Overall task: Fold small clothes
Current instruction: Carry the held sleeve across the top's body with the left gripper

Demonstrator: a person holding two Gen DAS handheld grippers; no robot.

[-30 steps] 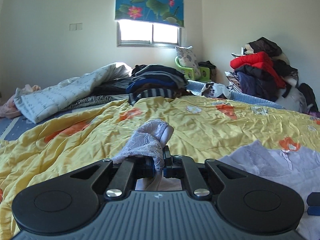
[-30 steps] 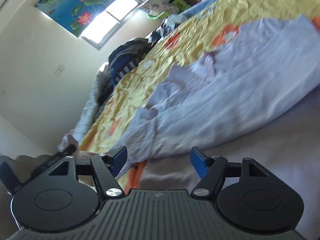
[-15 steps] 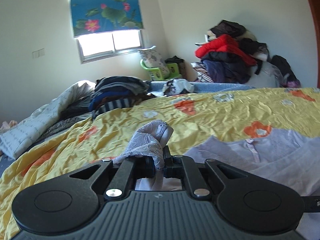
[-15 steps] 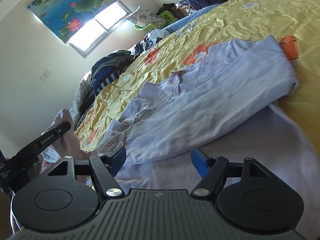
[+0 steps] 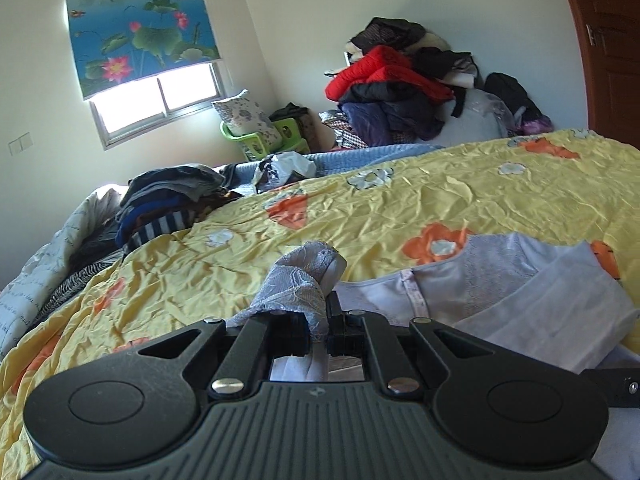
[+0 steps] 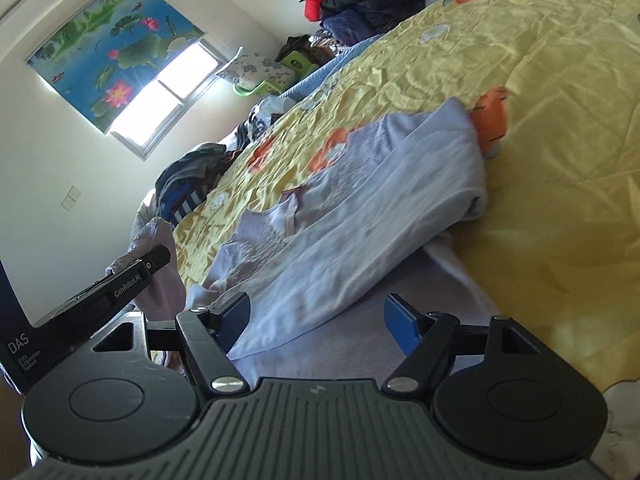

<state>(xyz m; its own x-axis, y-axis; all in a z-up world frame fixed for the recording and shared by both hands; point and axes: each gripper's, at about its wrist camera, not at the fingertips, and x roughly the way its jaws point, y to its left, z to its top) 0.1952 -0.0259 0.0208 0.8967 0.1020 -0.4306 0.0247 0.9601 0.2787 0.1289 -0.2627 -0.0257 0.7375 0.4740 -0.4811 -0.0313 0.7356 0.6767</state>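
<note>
We're mid-fold on the lilac top [image 6: 360, 216] spread over the yellow quilt [image 6: 552, 128] on the bed — left gripper [image 5: 328, 320] has its fingers clamped on the lacy edge, lifted, while the right gripper [image 6: 316, 316] hovers with fingers spread, nothing between them. Next we'd guess: carry that edge across and lay it flat.

On the bed there is one yellow quilt [image 5: 420, 216] and one pale lilac garment [image 6: 360, 216], which lies at about 4 o'clock in the left wrist view. I count two piles of clothes: one dark pile [image 5: 168, 204] at 10 o'clock on the bed and one pile with a red jacket [image 5: 404, 88] at 1 o'clock in the corner. There is one window [image 5: 156, 100], one lotus blind [image 5: 140, 28], one green basket [image 5: 260, 140] and two grippers, the left gripper [image 5: 326, 316] and the right gripper [image 6: 316, 316].
</note>
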